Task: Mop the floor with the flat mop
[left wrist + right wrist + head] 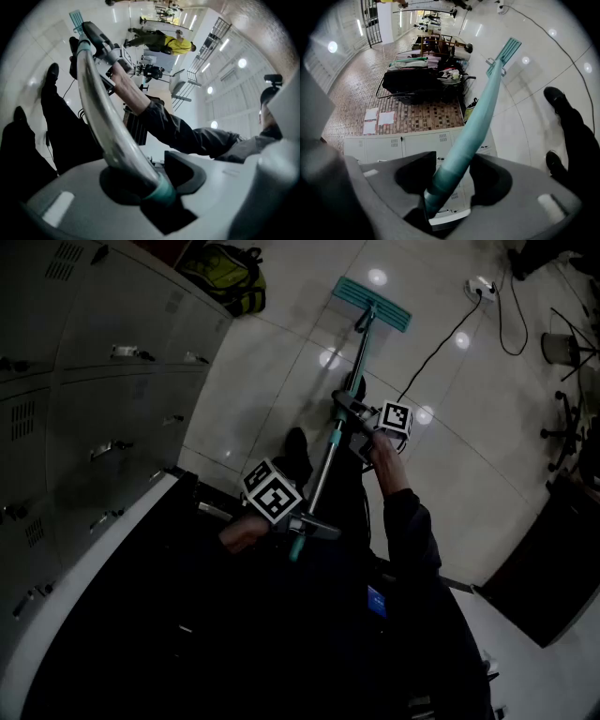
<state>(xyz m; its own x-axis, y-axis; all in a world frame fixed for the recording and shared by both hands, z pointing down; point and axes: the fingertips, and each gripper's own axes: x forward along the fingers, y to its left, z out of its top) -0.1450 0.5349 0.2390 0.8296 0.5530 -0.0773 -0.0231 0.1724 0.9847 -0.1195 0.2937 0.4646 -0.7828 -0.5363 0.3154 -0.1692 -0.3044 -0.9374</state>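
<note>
Nearest of all, the left gripper (302,525) is clamped on the near, upper end of the flat mop's handle (322,468). In the left gripper view both jaws press against the silvery tube just above a teal ring, with no gap between jaw and tube. Farther along the handle, the right gripper (352,412) grips it too. In the right gripper view its jaws sit one on each side of the teal part of the shaft, tight against it.

The handle slants away from the person toward the far side. At its end the teal mop head (373,304) lies flat on the pale glossy floor (272,381), well apart from the feet. A dark shoe (297,448) stands just left of the handle, between the two grippers. The person's dark sleeve (412,521) runs back from the right gripper toward the near edge.

Grey lockers (84,381) fill the left side. A yellow-and-black backpack (230,276) rests on the floor at their far end, left of the mop head. To the right, a black cable (441,343) crosses the tiles from a white power strip (481,286) at the far right toward the handle. In the left gripper view, a person in a yellow top (180,45) appears far off.
</note>
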